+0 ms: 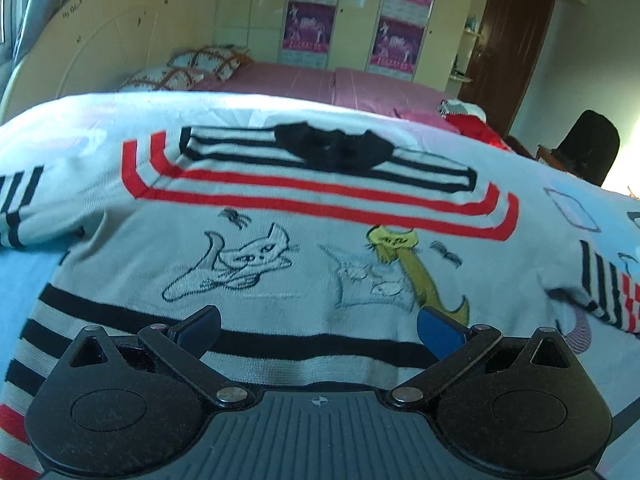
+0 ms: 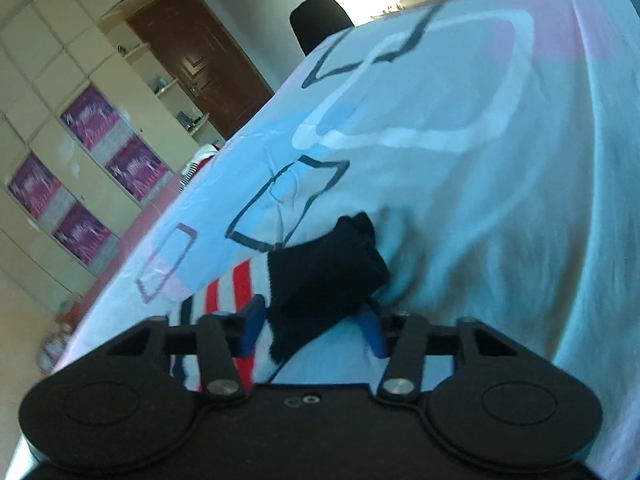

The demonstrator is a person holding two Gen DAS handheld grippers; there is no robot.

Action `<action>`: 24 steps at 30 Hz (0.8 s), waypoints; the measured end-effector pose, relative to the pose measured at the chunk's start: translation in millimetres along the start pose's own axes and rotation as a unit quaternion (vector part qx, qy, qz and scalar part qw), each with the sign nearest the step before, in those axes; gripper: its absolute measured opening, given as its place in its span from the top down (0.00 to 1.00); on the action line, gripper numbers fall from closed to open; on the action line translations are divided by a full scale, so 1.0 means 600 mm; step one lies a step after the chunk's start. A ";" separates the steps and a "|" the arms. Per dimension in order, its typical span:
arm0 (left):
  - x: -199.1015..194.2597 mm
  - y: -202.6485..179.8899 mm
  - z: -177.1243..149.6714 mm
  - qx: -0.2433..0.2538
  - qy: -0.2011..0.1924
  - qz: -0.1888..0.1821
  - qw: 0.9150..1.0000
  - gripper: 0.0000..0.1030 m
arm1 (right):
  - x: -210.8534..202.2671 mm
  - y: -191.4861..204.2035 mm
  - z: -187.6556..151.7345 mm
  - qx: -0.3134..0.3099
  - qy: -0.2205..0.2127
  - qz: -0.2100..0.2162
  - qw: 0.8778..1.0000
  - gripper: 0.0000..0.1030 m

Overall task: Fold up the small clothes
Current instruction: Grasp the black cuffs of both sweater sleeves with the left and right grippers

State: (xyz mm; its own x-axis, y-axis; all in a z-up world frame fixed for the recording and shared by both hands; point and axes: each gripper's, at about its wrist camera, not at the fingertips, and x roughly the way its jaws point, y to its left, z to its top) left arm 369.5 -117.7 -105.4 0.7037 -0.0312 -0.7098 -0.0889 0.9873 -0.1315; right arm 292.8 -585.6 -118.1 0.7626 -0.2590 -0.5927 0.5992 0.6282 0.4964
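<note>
A small white knit sweater with cat drawings, red and black stripes and a black collar [image 1: 280,248] lies spread flat on the bed, on a pale blue bedsheet printed with outlined squares [image 2: 460,168]. No box, basket or bin shows in either view; the sweater rests straight on the sheet.

Its lower hem runs under the left claw [image 1: 318,326] and is cut off there, and both sleeves reach out to the picture edges, so their full length is hidden. The left claw stands low over the hem with its blue-padded fingers [image 1: 440,334] spread wide apart, nothing between them.

From the right wrist the picture is tilted and soft. The right claw [image 2: 312,330] sits at the edge of the sweater, where a black knit cuff [image 2: 324,280] stands up between its blue fingers. The fingers appear partly drawn in on either side of the cuff, but I cannot tell whether they are actually pinching it.

Beyond the sheet lies a pink bedcover [image 1: 304,80], with cream cupboards bearing purple posters [image 1: 352,12] behind.
</note>
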 end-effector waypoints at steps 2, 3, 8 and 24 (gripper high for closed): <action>0.006 0.011 0.000 -0.003 0.002 0.002 1.000 0.00 | 0.008 0.007 -0.002 -0.013 0.000 -0.017 1.000 0.91; 0.007 0.020 0.002 -0.006 0.001 0.005 1.000 0.00 | 0.010 0.009 -0.002 -0.010 0.001 -0.018 1.000 0.92; -0.002 0.095 0.015 -0.030 -0.018 0.021 0.999 0.00 | -0.032 0.117 -0.010 -0.101 -0.047 0.012 0.994 0.93; -0.025 0.399 0.015 -0.115 -0.029 0.043 0.992 0.00 | -0.095 0.642 -0.393 -0.382 0.066 0.247 0.888 0.93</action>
State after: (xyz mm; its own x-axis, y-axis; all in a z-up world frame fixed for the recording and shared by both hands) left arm 343.9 120.5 -120.0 0.7260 0.0667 -0.6844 -0.3031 0.9244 -0.2314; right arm 422.5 -155.8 -43.0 0.8212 0.2427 -0.5165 -0.1785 0.9689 0.1714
